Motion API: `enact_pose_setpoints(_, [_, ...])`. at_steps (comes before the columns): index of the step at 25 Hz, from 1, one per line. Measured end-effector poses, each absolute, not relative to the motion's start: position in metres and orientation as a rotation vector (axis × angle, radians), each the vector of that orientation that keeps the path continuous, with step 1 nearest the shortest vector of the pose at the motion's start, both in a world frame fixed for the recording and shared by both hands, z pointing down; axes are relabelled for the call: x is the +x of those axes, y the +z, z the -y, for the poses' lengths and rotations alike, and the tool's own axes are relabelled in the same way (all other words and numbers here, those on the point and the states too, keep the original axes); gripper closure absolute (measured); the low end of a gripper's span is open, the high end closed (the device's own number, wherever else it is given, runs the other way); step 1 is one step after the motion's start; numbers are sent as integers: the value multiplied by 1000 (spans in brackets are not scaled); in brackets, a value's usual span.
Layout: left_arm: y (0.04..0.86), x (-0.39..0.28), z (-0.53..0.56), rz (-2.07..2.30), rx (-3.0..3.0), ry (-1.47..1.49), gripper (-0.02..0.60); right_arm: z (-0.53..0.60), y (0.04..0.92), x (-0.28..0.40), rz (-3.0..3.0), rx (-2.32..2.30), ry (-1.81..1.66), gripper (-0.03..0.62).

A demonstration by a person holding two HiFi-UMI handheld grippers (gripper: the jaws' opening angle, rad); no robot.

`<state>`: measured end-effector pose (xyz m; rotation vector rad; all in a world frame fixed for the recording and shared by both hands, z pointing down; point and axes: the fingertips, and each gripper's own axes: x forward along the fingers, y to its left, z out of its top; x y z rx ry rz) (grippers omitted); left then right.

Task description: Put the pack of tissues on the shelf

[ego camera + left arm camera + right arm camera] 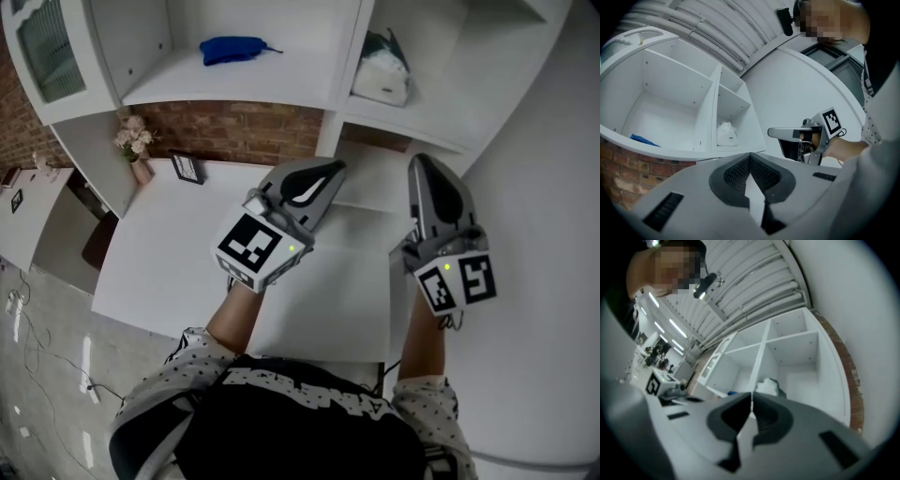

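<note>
White tabletop w/ a white compartment shelf unit against a brick wall. Soft white pack of tissues sits in the shelf's right-hand compartment, and a floppy blue item lies in the one beside it. My left gripper & right gripper are both clenched on nothing, over the table, well apart from the pack. Placing looks done to me. Next I'd just park both hands, no regrasp needed.

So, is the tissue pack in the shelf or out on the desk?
In the shelf: the tissue pack rests on the floor of its right-hand compartment.
</note>
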<state>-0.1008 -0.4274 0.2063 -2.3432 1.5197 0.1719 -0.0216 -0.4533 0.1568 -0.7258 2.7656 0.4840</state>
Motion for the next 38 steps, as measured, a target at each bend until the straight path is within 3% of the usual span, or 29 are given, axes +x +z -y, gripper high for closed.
enact_pose_setpoints(18, [263, -80, 376, -1604, -2424, 88, 548, 401, 253, 5, -2815, -717, 173, 560])
enact_pose_setpoints(38, [257, -103, 357, -1711, -2325, 34, 546, 387, 255, -15, -2810, -591, 138, 563])
